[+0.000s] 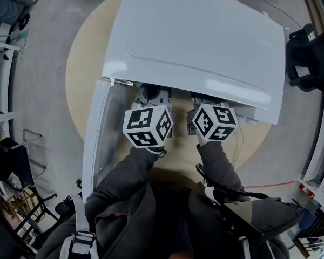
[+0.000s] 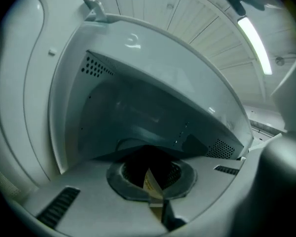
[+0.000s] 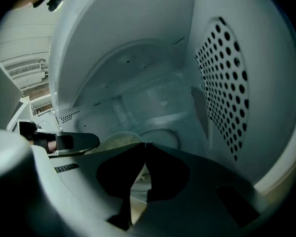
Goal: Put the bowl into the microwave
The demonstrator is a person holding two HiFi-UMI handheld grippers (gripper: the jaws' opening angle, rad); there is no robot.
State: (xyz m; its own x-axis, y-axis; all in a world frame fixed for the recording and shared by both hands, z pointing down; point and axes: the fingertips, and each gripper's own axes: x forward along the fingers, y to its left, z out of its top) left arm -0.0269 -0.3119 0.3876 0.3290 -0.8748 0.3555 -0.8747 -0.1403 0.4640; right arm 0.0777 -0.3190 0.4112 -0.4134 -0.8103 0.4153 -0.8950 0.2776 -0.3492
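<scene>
Both grippers are reaching into the open microwave (image 1: 205,42) at frame centre. The left gripper (image 2: 149,176) and right gripper (image 3: 144,145) are apparently each pinching the bowl (image 3: 116,140) by its rim, keeping it level inside the cavity.

Below me stands 1 round table (image 1: 82,53) with a pale wooden top, on a grey floor (image 1: 43,90). Directly on it sits 1 white microwave (image 1: 200,42), covering most of the top, its door (image 1: 94,144) swung open past the table's near left edge.
</scene>
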